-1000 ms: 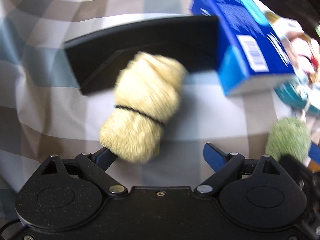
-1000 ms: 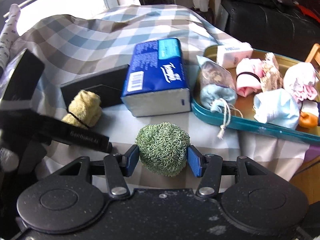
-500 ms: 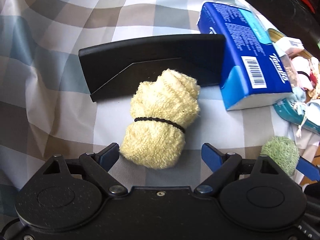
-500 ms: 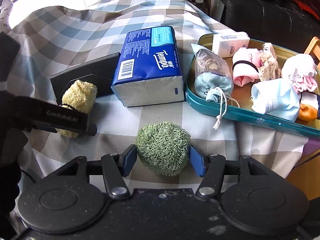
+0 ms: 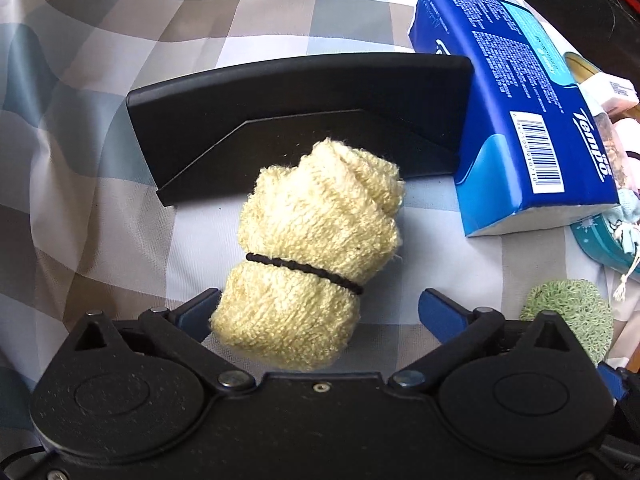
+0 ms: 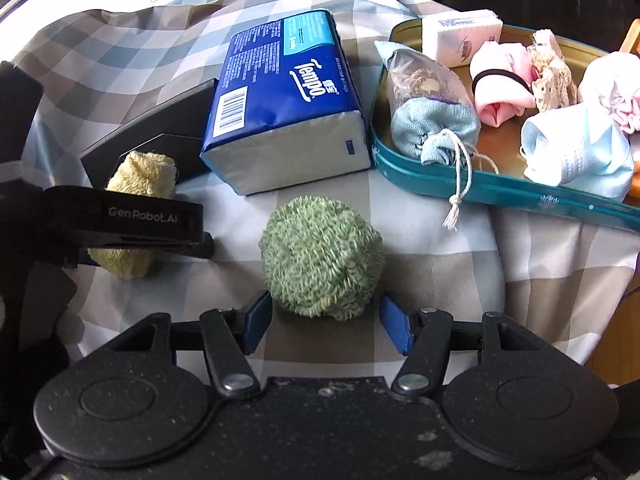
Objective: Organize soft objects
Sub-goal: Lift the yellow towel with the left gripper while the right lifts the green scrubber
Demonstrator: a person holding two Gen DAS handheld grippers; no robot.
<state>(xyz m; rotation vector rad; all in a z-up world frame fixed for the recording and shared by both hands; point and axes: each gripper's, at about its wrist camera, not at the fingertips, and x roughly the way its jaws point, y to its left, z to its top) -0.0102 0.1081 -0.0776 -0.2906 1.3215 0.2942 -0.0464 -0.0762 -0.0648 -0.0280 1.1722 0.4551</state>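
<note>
The yellow towel roll (image 5: 308, 256) is straddled on the table (image 5: 100, 216) by the left gripper (image 5: 316, 312), just spread wide; the green towel ball (image 6: 320, 256) is loosely bracketed by the right gripper (image 6: 324, 322), unpinched; closing, then carrying to the teal tray (image 6: 520, 192), seems called for.

Fuzzy terry cloth roll (image 5: 308, 256) (yellow), glossy plastic tissue pack (image 5: 516, 120), matt black stand (image 5: 300, 112).
</note>
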